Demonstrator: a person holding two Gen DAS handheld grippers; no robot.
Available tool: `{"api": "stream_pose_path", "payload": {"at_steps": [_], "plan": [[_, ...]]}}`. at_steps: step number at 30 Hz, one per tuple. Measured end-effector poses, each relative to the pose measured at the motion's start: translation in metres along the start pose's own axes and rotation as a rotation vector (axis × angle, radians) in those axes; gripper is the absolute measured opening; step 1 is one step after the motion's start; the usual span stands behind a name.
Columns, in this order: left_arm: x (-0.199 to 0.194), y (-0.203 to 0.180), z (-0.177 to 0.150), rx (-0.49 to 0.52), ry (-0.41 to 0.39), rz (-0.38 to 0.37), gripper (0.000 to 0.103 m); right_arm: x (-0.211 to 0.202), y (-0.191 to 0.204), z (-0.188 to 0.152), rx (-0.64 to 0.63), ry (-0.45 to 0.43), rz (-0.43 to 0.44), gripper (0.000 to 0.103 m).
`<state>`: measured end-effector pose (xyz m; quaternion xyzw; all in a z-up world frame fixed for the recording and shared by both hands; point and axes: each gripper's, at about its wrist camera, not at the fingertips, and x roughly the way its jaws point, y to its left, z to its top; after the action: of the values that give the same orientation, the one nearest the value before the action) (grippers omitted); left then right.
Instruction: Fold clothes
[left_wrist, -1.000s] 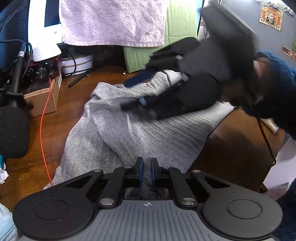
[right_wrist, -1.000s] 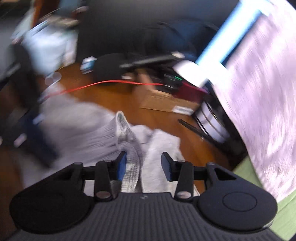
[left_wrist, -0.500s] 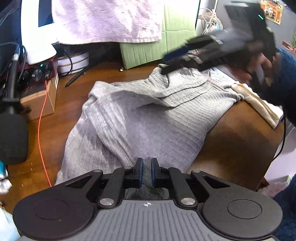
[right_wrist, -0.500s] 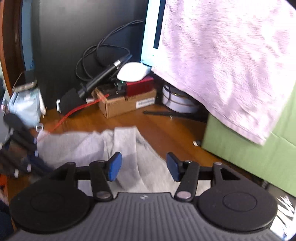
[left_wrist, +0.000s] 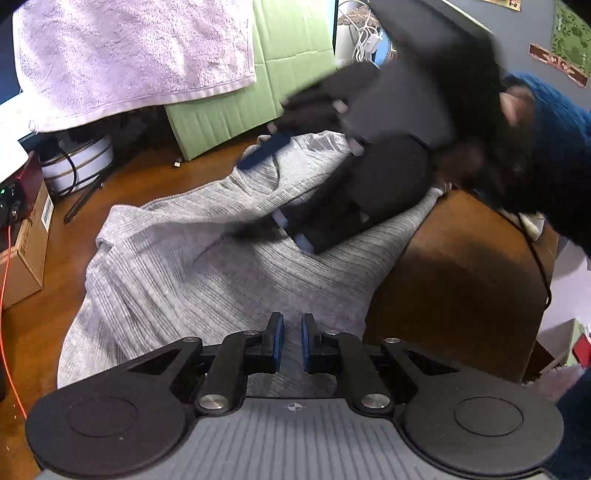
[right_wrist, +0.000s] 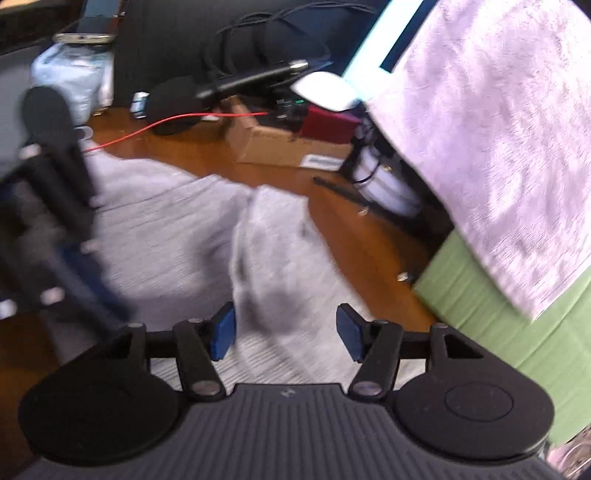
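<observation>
Spreading across the brown counter (left_wrist: 461, 280), a grey ribbed garment (left_wrist: 207, 273) lies rumpled, one edge hanging toward the camera. A pink towel (left_wrist: 129, 55) hangs behind it. The right gripper (left_wrist: 258, 195) hovers over the garment's far part, jaws wide and just opened further, gripping nothing. The left gripper (left_wrist: 289, 345), nearly pressed together, pinches the near hem.

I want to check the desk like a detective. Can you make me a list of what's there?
Surface: brown wooden table.
Job's things: grey ribbed garment, spread out and rumpled.
Clutter: cardboard box, microphone, green box.
Claws: left claw pinches the garment's near edge; right claw open above the garment, its jaws just opening wider.
Cables: red cable, black cables.
Surroundings: pinkish towel hanging behind.
</observation>
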<state>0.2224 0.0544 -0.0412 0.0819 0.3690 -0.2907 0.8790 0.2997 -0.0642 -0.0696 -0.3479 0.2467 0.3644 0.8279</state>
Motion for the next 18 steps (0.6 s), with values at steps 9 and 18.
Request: {"api": "stream_pose_path", "payload": {"at_steps": [9,18], "plan": [[-0.003,-0.001,-0.006,-0.030,0.006,-0.008,0.009,0.020,-0.066,0.002,0.186,0.035,0.000,0.063],[0.004,-0.019,0.023,0.019,-0.048,-0.069,0.008,-0.044,-0.070,-0.048,0.228,0.047,-0.011,0.063]]}}
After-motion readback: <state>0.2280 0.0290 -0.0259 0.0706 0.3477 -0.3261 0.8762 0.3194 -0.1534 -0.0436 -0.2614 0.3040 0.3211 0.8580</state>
